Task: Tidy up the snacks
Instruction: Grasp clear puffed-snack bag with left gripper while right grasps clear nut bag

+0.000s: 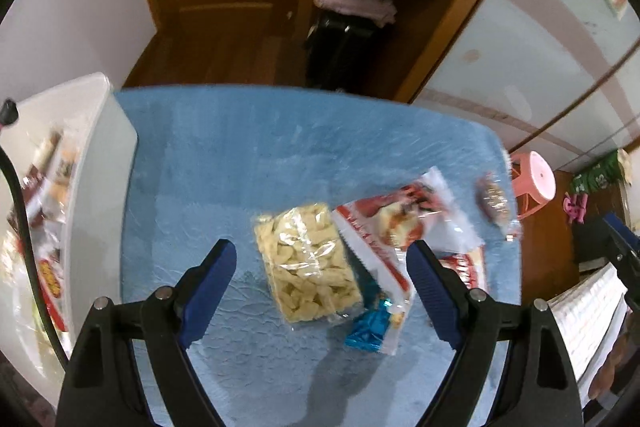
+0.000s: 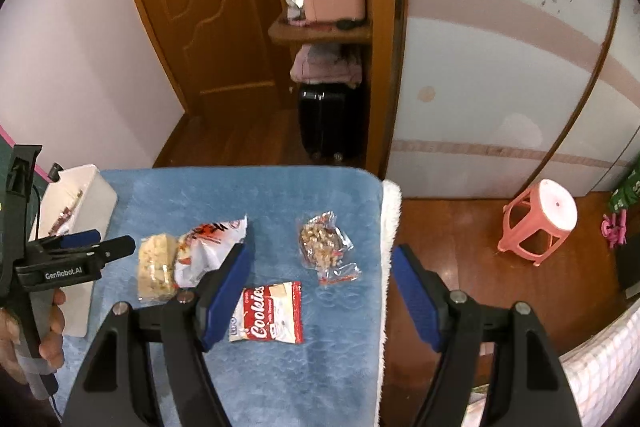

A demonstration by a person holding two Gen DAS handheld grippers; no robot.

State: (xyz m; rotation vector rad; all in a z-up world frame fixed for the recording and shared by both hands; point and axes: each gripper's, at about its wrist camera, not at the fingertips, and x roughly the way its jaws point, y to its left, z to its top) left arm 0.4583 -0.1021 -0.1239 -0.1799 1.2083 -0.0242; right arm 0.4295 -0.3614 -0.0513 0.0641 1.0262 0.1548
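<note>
Several snack packs lie on a blue mat [image 1: 224, 163]. A clear bag of pale yellow pieces [image 1: 308, 263] sits just beyond my left gripper [image 1: 322, 251], which hangs open above it with nothing between its fingers. A red-and-white packet [image 1: 384, 223] overlaps that bag's right side, and a small blue packet [image 1: 368, 327] lies below them. In the right wrist view my right gripper [image 2: 322, 253] is open over the mat [image 2: 344, 347], with a Cookies packet [image 2: 272, 311] beside its left finger and a clear nut packet [image 2: 324, 243] further out. The left gripper [image 2: 114, 241] hovers left of the yellow bag [image 2: 156, 267].
A white bin [image 1: 100, 155] holding several packets stands at the mat's left edge. A hand [image 2: 48, 327] holds the left gripper's handle. To the right, off the mat, there is a wooden floor with a pink stool [image 2: 540, 223]. A black suitcase [image 2: 328, 123] stands behind.
</note>
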